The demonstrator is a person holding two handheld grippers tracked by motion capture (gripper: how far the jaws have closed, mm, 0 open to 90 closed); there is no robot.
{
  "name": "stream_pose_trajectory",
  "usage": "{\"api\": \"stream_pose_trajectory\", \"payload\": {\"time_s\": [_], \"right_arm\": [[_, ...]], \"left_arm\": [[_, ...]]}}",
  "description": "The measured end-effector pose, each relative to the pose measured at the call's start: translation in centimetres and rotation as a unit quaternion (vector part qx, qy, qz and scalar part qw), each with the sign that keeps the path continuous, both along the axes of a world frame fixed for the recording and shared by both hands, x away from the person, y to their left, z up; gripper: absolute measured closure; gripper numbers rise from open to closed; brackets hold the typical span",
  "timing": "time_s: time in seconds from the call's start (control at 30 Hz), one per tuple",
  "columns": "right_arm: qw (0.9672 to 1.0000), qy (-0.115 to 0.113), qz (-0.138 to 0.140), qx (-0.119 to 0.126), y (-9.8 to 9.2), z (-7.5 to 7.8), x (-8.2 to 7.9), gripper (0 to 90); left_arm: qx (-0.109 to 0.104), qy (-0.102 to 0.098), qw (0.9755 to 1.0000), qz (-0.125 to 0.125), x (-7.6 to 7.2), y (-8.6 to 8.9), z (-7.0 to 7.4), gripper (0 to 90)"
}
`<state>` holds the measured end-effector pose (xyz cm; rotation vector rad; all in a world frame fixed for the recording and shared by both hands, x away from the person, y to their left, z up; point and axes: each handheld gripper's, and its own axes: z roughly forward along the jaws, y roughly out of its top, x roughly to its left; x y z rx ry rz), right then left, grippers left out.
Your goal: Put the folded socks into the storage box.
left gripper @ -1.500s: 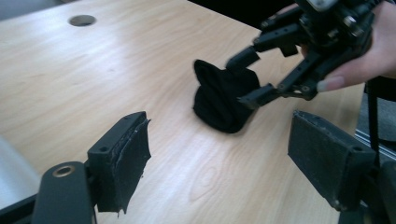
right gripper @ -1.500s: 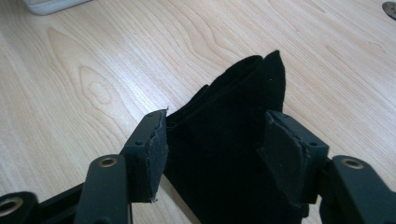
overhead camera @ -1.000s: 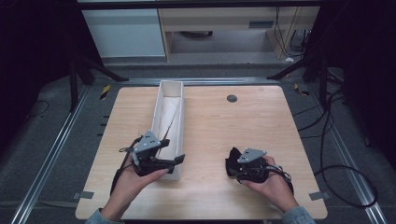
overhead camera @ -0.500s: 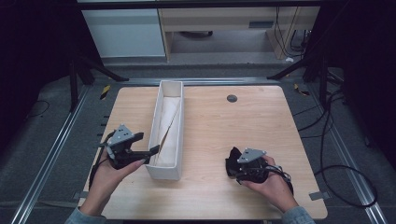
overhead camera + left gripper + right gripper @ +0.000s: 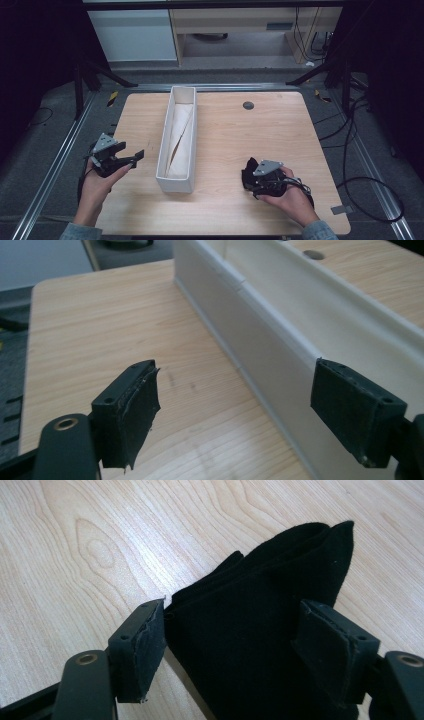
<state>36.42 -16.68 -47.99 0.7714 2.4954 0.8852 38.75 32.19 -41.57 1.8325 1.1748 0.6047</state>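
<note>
While the left gripper [image 5: 131, 159] hangs released beside the white box [image 5: 176, 175], the right gripper [image 5: 230, 645] – jaws just opening – straddles the black cloth [image 5: 260, 630].

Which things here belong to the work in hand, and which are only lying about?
In the work:
- folded black cloth, between the right gripper's jaws, which have just been opening
- long white box
- left gripper, open beside the box

Lying about:
- cables on the floor
- round hole in the tabletop

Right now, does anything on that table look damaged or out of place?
The black pad on one jaw of the left gripper looks frayed and ragged at its edge. Otherwise the white box sits straight and the folded black cloth lies between the right gripper's jaws.
</note>
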Motion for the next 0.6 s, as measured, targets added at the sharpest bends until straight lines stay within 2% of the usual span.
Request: {"api": "stream_pose_trajectory", "payload": {"time_s": [0.07, 0.13, 0.23, 0.37, 0.43, 0.6], "right_arm": [[1.0000, 0.001, 0.000, -0.002, 0.0, 0.0, 0.0, 28.1], [1.0000, 0.002, 0.001, -0.003, 0.1, 0.0, 0.0, 27.6], [1.0000, 0.002, 0.002, -0.009, 0.2, -0.1, 0.1, 26.2], [0.9998, 0.000, 0.007, -0.017, 0.4, -0.2, 0.0, 24.5], [0.9998, -0.002, 0.007, -0.020, 0.5, -0.3, 0.0, 24.4], [0.9998, -0.006, 0.007, -0.020, 0.5, -0.6, 0.0, 24.1]], "left_arm": [[-0.005, 0.007, 0.9999, 0.006, 0.2, 0.6, -0.7, 18.6], [0.001, 0.010, 0.9999, 0.012, 0.3, 1.0, -1.3, 18.4], [0.018, 0.012, 0.9997, 0.014, 0.4, 1.1, -2.2, 18.1], [0.030, 0.015, 0.9993, 0.017, 0.6, 1.1, -2.7, 18.2], [0.049, 0.021, 0.9985, 0.014, 0.7, 1.1, -3.0, 18.2], [0.046, 0.024, 0.9986, 0.014, 0.7, 1.2, -3.3, 18.1]]}}
